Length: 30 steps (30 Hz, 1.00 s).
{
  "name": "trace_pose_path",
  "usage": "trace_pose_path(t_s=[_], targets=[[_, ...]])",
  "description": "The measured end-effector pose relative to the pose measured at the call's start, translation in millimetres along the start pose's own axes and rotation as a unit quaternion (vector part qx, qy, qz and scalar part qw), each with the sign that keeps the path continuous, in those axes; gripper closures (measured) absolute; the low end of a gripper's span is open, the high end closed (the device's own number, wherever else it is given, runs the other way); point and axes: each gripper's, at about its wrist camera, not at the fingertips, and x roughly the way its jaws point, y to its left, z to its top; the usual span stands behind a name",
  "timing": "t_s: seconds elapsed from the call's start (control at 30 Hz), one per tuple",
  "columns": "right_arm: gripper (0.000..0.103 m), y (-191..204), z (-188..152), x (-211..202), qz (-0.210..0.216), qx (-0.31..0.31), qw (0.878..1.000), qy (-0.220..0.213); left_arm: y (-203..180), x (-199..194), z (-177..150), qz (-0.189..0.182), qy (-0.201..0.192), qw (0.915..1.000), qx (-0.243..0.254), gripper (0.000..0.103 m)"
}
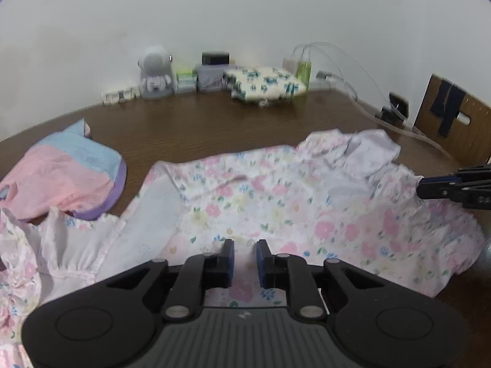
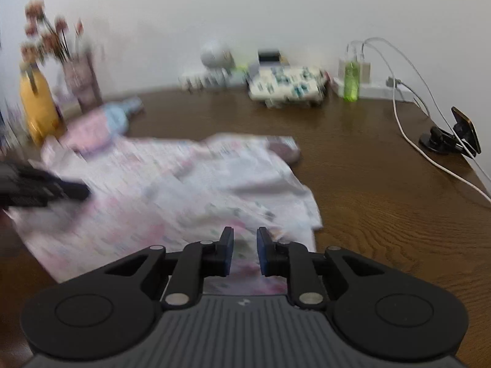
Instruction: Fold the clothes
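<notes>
- Step in hand, as judged: the floral garment (image 1: 276, 202) lies spread on the wooden desk (image 1: 199, 128) with no fold yet clean, and both tools are poised over it; this looks like the choosing of a hold before a fold.
- Left gripper (image 1: 245, 251): it hangs low over the near hem of the garment, jaws a narrow gap apart, cloth showing between them but nothing pinched.
- Right gripper (image 2: 245, 239): it sits over the garment's near right corner, jaws likewise slightly parted and holding nothing. This view is smeared by motion, so whether its fingertips touch the cloth cannot be told.
- Next move, as judged: each gripper needs to drop onto an edge, close on a single layer, and carry it across; the thin cloth may slip or bring a second layer with it.
- The garment: white, printed with small pink, blue and yellow flowers, rumpled, with a plain pale sleeve (image 1: 153, 214) turned out toward the left and another plain pale part bunched at the far right. It fills the near middle of the desk.
- Near the left edge, a folded pink, blue and purple garment (image 1: 67, 174) lies just beside the floral one.
- Along the far edge: a small robot figure (image 1: 155, 73), a flowered pouch (image 1: 267, 84) and a green bottle (image 1: 304, 72).
</notes>
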Motion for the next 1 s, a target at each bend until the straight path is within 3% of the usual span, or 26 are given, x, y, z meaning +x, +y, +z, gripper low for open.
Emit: trace_pose_path(t_s=[0.1, 0.27, 0.47, 0.57, 0.63, 0.77, 1.0], targets=[[0.082, 23.5, -0.6, -24.3, 0.026, -0.026, 0.999, -0.015, -11.4, -25.8, -0.1, -0.022, -0.018, 0.9995, 0.016, 0.088], [0.082, 64.5, -22.9, -22.1, 0.064, -0.065, 0.996, 0.02, -37.2, -40.2, -25.1, -0.051, 0.01, 0.9975, 0.048, 0.087], [0.083, 78.7, -47.1, -8.3, 0.05, -0.091, 0.994, 0.037, -35.1, -33.6, -48.9, -0.019, 0.022, 0.9985, 0.046, 0.087], [0.089, 67.4, -50.1, -18.9, 0.042, -0.082, 0.995, 0.039, -27.9, -36.4, -51.5, -0.011, 0.018, 0.9991, 0.036, 0.086], [0.088, 62.9, -51.1, -22.9, 0.017, -0.082, 0.995, 0.044, -24.8, -37.9, -53.2, -0.007, 0.015, 0.9994, 0.032, 0.085], [0.085, 55.8, -49.8, -25.8, 0.015, -0.059, 0.997, 0.048, -20.3, -40.5, -53.7, -0.001, 0.01, 0.9996, 0.026, 0.085], [0.085, 93.7, -37.5, -24.0, 0.08, -0.072, 0.994, 0.009, 2.1, -80.2, -57.5, 0.033, -0.026, 0.9991, 0.0, 0.082]])
